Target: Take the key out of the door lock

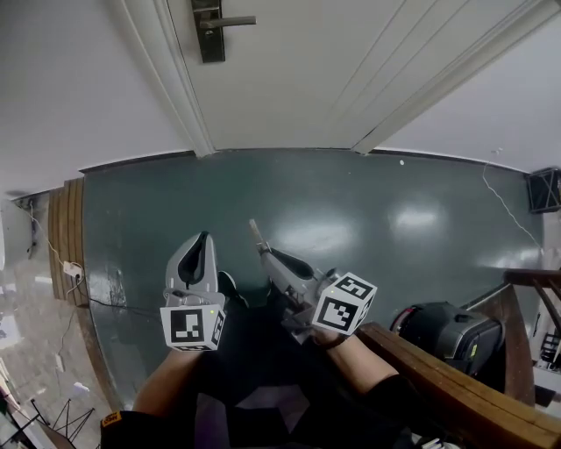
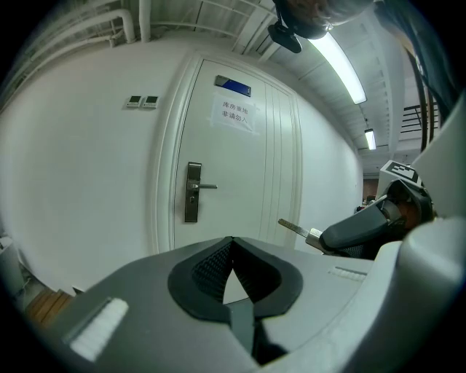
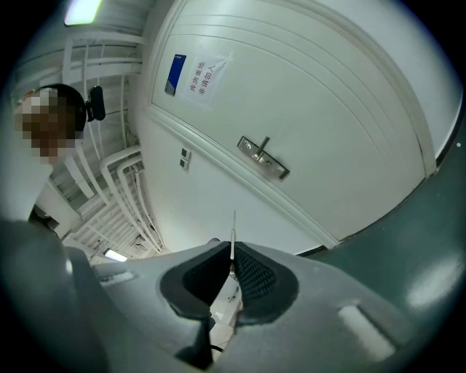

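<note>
Before white door (image 1: 351, 70), right tool (image 3: 231, 251) tight on key (image 3: 233, 227).

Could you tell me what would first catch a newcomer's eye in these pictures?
The key, clamped in the right gripper, juts out over the green floor. The left gripper beside it is shut and empty. At the top stands the white door with its handle.
</note>
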### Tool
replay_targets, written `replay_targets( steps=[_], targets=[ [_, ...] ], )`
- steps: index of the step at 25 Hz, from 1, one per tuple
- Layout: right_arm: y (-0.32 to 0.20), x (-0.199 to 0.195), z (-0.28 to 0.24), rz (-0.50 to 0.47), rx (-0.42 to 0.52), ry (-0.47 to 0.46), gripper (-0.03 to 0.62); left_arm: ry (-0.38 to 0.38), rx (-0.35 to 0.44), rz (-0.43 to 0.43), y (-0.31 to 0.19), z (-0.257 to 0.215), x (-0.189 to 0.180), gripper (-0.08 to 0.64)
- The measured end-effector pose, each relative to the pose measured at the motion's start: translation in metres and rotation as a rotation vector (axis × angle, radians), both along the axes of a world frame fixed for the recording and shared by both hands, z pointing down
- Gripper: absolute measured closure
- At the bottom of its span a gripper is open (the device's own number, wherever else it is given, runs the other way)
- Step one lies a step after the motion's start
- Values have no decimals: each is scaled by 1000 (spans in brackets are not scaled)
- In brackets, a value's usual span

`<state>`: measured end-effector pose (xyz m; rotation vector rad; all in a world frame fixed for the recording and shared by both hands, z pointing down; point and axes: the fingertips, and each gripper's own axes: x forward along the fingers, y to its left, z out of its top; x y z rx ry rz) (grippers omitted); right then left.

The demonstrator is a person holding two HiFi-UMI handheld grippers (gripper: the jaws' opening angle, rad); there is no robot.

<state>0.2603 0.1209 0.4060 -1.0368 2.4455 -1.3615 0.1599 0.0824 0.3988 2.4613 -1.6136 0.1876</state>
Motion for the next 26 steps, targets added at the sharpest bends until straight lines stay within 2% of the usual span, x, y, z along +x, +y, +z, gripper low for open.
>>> replay_targets(
  steps=[6,26],
  targets=[
    [-3,5,1,28,1,1,580,0,3,0,-2,-5,1,548],
    [-3,-17,-3,42,9,4,580,-23,22,-7,2,-2,-26,548]
  ],
)
